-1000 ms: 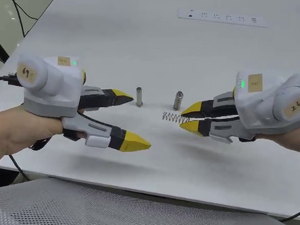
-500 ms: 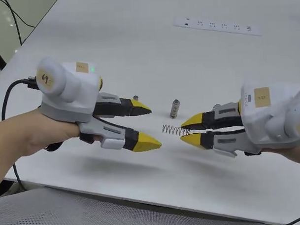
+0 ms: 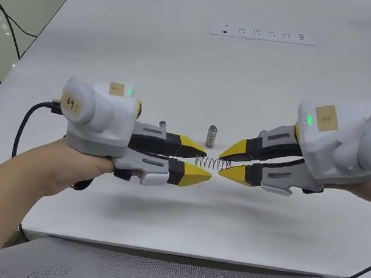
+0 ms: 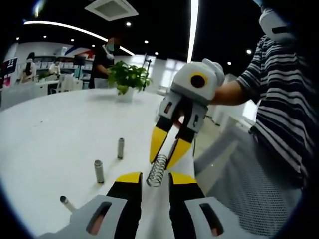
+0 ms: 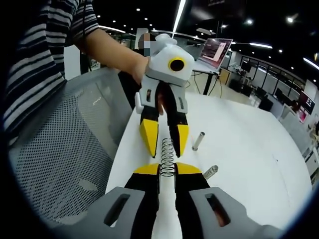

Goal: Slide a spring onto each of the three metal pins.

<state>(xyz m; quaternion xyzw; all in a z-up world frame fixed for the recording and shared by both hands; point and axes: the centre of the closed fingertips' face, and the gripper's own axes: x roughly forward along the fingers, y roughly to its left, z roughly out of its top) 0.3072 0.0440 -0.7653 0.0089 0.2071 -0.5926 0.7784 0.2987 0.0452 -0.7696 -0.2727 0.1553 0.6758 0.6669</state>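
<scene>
My right gripper (image 3: 224, 164) is shut on one end of a loose wire spring (image 3: 211, 162), held level above the white table (image 3: 171, 72). My left gripper (image 3: 203, 161) faces it, open, with its yellow tips on either side of the spring's free end. The left gripper view shows the spring (image 4: 157, 172) between my left gripper's (image 4: 155, 178) tips. In the right gripper view the spring (image 5: 168, 152) rises from my right gripper (image 5: 168, 170). Behind stand a bare pin (image 3: 162, 125), a pin carrying a spring (image 3: 211, 136), and a third pin (image 3: 263, 134) partly hidden.
A white power strip (image 3: 263, 35) lies at the far side of the table. A black cable (image 3: 26, 129) trails from the left gripper over the left edge. A grey mesh chair (image 3: 86, 264) sits below the near edge. A potted plant (image 4: 127, 77) stands far off.
My left gripper has moved right toward the right gripper, and its open tips now flank the spring's free end. The right gripper has kept its hold on the spring.
</scene>
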